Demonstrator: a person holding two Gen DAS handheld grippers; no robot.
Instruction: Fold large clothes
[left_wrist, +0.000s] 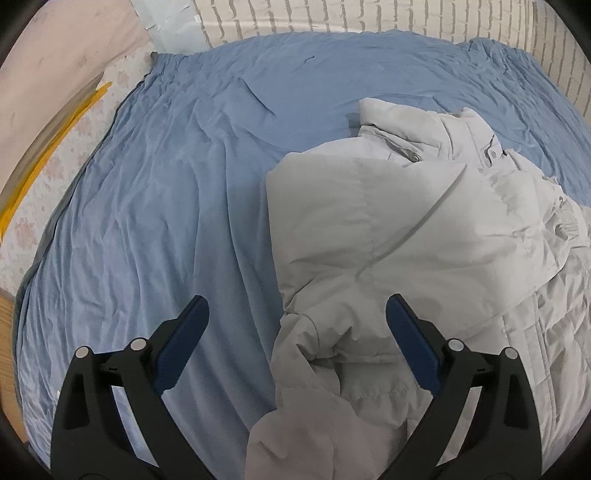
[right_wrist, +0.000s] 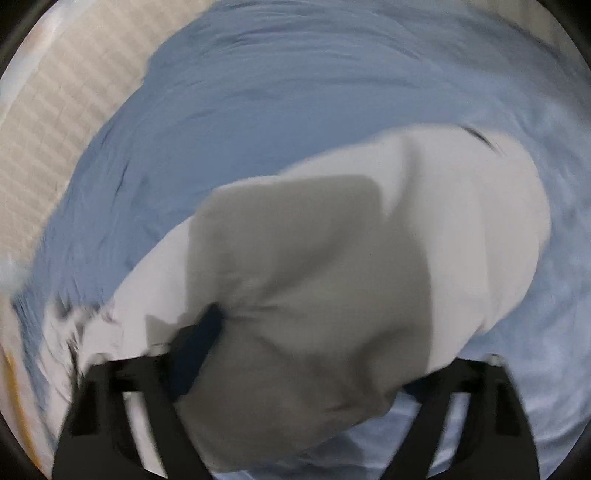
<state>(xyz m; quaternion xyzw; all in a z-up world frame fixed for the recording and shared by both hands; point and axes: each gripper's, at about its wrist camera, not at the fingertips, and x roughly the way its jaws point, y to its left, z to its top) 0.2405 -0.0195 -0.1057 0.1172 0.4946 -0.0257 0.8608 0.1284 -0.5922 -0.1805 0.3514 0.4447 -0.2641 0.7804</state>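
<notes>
A light grey padded jacket (left_wrist: 399, 229) lies crumpled on the blue bed sheet (left_wrist: 166, 166), on the right side of the left wrist view. My left gripper (left_wrist: 295, 314) is open and empty, just above the jacket's near sleeve. The right wrist view is blurred by motion. There the jacket (right_wrist: 332, 258) bulges up between the fingers of my right gripper (right_wrist: 306, 332). Cloth covers the right finger; the left finger (right_wrist: 207, 332) shows beside the cloth. Whether the right jaws pinch the cloth is unclear.
The sheet (right_wrist: 277, 92) covers a mattress with a beige quilted edge (left_wrist: 369, 18) at the far side. A pink floral cloth (left_wrist: 44, 177) and a yellow strip (left_wrist: 48, 155) lie at the left edge.
</notes>
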